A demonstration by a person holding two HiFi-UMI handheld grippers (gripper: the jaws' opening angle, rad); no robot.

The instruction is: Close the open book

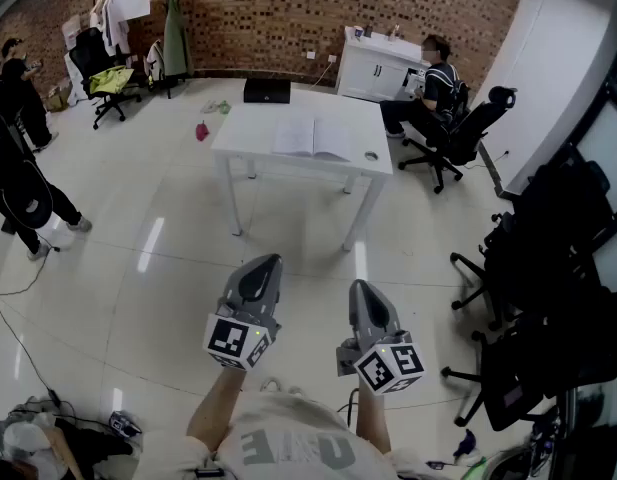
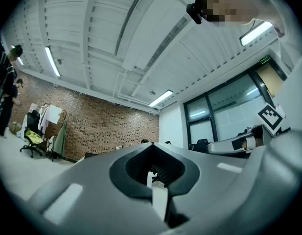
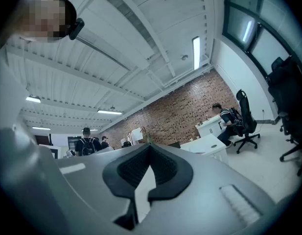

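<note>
The open book (image 1: 313,138) lies flat with its white pages up on a white table (image 1: 250,126) far ahead of me in the head view. Both grippers are held close to my body, well short of the table. My left gripper (image 1: 260,264) is shut, its tips meeting with nothing between them (image 2: 151,145). My right gripper (image 1: 360,286) is shut too and holds nothing (image 3: 150,145). Both point slightly upward. In the right gripper view the table (image 3: 209,143) shows at a distance, and the book cannot be made out there.
A small dark object (image 1: 371,155) sits near the table's right edge. Behind the table a black case (image 1: 267,91) lies on the floor. A person sits at a white cabinet (image 1: 433,86). Office chairs (image 1: 528,268) crowd the right side, and another person (image 1: 18,173) stands at the left.
</note>
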